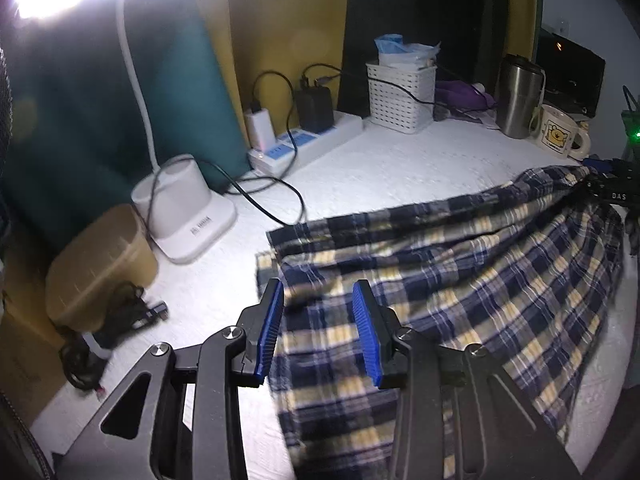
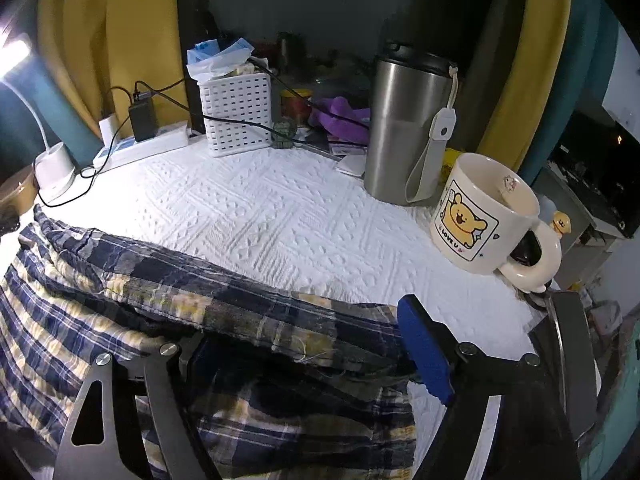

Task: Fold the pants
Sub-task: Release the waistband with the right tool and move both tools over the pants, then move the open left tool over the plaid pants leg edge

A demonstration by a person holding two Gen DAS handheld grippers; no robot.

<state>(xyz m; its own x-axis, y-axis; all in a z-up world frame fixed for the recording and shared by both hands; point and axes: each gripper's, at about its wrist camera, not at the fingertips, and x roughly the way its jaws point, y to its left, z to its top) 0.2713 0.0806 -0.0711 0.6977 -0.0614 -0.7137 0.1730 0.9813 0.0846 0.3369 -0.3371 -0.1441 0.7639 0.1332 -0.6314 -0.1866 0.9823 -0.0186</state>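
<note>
The pants [image 1: 460, 280] are navy, yellow and white plaid and lie spread over the white textured cloth. My left gripper [image 1: 320, 328] is open just above their left part, blue pads apart, holding nothing. In the right wrist view the pants [image 2: 120, 312] fill the lower left. My right gripper [image 2: 304, 352] stands open with its jaws wide. A fold of the waistband edge lies across the gap and covers the left finger. The right blue pad [image 2: 426, 352] shows. The right gripper also shows in the left wrist view [image 1: 612, 192] at the pants' far right corner.
Along the back stand a white lamp base [image 1: 180, 208], a power strip with chargers [image 1: 308, 140], a white basket [image 2: 236, 112], a steel tumbler [image 2: 408, 128] and a bear mug [image 2: 484, 216]. A tan box [image 1: 100, 264] and cables lie at the left. The white cloth [image 2: 280, 216] covers the table.
</note>
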